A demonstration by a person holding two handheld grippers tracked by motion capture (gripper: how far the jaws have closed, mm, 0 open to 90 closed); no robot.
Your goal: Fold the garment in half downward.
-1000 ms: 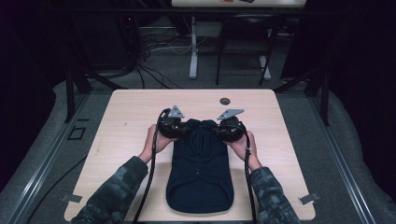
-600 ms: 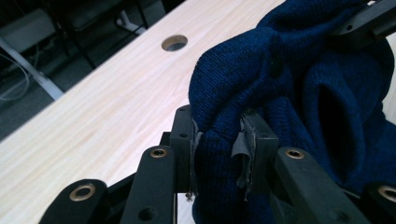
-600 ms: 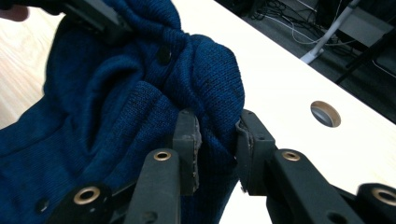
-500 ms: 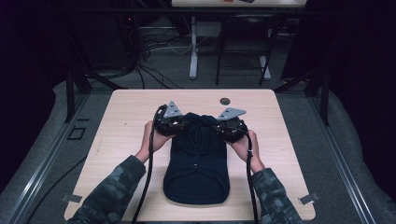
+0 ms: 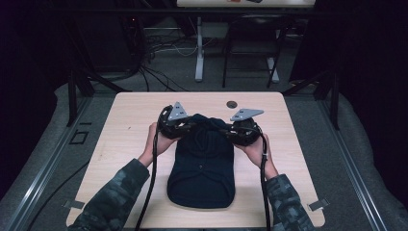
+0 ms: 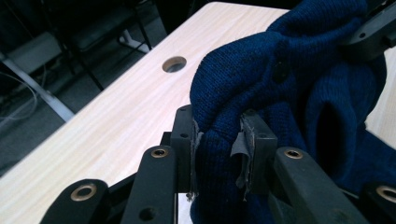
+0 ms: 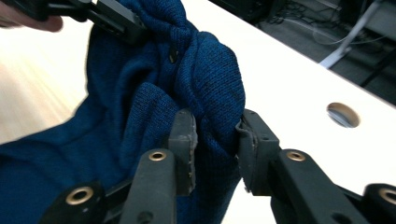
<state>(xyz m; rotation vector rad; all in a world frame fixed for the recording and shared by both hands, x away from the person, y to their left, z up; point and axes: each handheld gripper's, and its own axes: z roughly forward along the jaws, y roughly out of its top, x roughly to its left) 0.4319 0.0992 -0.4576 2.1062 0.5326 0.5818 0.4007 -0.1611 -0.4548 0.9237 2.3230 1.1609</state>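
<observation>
Dark navy knitted sweater [image 5: 201, 168] lies along the middle of my pale wooden worktop [image 5: 125, 120], its near part flat. My left gripper [image 6: 219, 140] and right gripper [image 7: 215, 135] each pinch a bunched fold at its far end, raised off the wood. The right jaws have just been easing wider, knit between them. Folding looks barely begun. Beyond the sweater sits a round cable hole [image 5: 232, 104]; behind the worktop, dark floor with cables and stands.
</observation>
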